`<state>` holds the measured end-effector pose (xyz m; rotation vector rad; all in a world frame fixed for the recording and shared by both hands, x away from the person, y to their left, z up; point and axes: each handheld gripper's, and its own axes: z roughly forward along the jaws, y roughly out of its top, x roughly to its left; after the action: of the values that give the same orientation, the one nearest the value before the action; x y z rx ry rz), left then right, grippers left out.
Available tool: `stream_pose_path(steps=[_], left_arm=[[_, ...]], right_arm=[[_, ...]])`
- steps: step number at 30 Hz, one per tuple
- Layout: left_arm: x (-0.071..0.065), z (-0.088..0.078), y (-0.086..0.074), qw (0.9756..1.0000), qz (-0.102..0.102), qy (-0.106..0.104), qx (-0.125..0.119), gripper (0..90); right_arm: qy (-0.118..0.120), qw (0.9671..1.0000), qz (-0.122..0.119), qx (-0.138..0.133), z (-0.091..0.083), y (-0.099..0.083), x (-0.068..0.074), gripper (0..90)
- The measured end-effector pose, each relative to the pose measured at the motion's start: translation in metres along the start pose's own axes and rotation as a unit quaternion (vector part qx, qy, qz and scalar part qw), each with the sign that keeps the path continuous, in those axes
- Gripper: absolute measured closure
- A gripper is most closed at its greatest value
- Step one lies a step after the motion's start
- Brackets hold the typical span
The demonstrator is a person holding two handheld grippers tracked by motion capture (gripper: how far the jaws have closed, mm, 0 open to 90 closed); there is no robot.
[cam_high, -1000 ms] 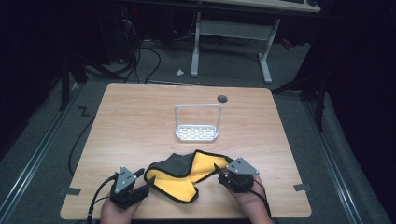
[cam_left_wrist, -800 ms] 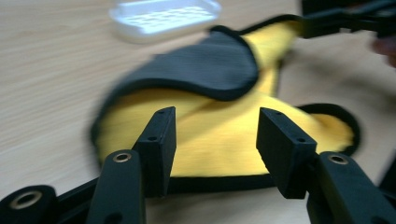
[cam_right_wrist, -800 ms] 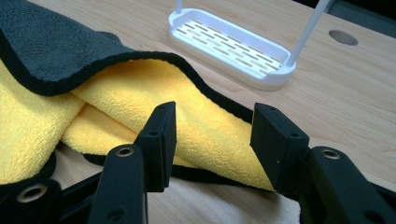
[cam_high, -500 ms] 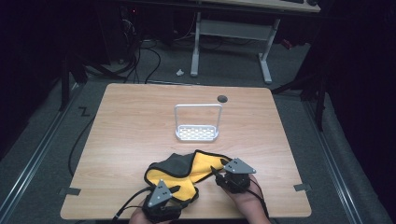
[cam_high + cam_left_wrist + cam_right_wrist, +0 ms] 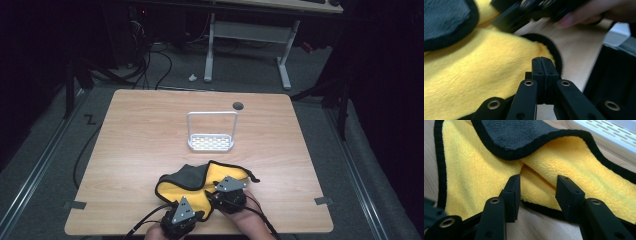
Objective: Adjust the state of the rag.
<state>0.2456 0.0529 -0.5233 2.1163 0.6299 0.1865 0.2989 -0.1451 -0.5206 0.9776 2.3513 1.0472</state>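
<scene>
Work: gathering up a cloth that lies crumpled at the near edge of the table, yellow side up, one grey flap turned over.
Left tool: its jaws have just been closing and now meet, seemingly pinching the cloth's near hem.
Right tool: jaws parted over the hem, gripping nothing.
Done: one pinch, probably.
Left: second grip, lift or fold.
Rack: untouched, mid-table.

Fluffy yellow cloth with a grey fleecy reverse and black stitched hem, matt wood-grain table, smooth white perforated plastic rack with a thin metal-looking hoop, matt black plastic right gripper with brass-coloured rivets
</scene>
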Motion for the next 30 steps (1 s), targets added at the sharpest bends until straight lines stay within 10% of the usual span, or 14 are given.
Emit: stream_pose_path(steps=[4,7,13,22,30], left_arm=[[-0.006,0.002,0.004,0.9998,0.005,-0.001,-0.017,51.6],[-0.008,0.008,0.003,0.9997,0.017,0.016,-0.004,44.8],[-0.001,0.008,-0.001,0.9989,0.022,0.041,0.008,84.8],[0.036,-0.025,-0.005,0.997,-0.024,0.072,-0.018,86.4],[0.097,-0.076,-0.018,0.983,-0.095,0.147,-0.057,86.4]], right_arm=[[-0.005,0.9999,0.01,-0.006,-0.003,0.0,-0.003,55.4],[-0.008,0.9998,0.015,-0.008,-0.004,-0.001,-0.007,55.5],[0.004,1.0,0.008,-0.001,-0.001,-0.001,-0.002,58.2],[-0.004,0.9994,0.0,0.034,0.008,-0.002,-0.005,84.6],[-0.04,0.9982,0.038,0.021,-0.021,-0.019,-0.042,84.2]])
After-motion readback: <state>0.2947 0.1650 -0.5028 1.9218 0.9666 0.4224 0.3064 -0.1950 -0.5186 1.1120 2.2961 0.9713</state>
